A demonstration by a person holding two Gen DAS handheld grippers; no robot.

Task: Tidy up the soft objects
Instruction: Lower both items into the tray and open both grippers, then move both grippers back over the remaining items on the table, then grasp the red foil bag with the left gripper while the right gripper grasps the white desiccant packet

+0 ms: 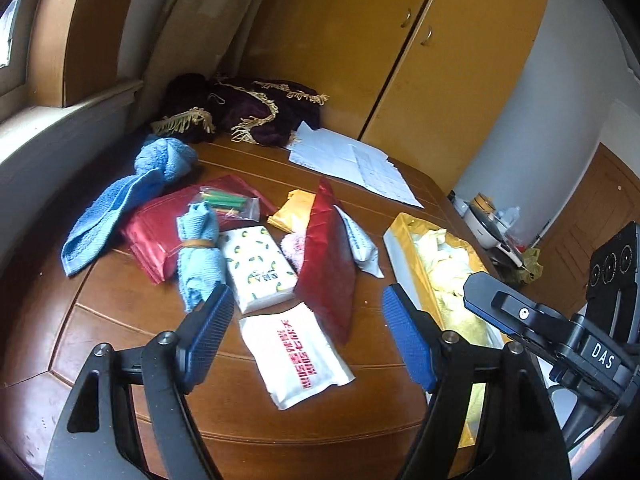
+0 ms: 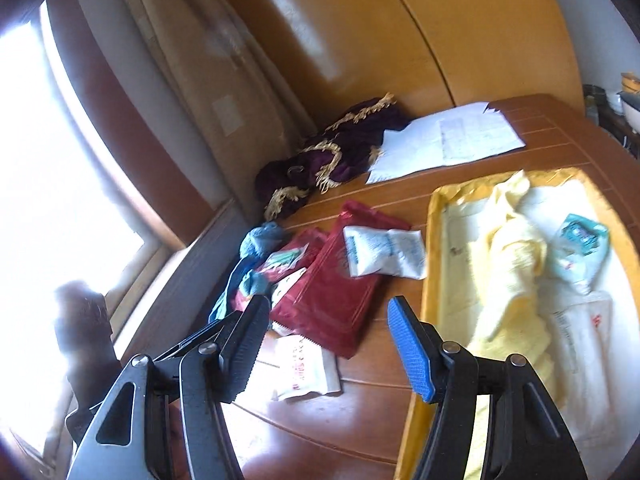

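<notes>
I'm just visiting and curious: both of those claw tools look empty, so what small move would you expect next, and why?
Probably the left gripper dips onto the white tissue pack with red print. Its fingers are spread wide and empty, with that pack lying flat between them. The yellow tray at the right already holds a yellow cloth and packets, so it likely goes there.
</notes>
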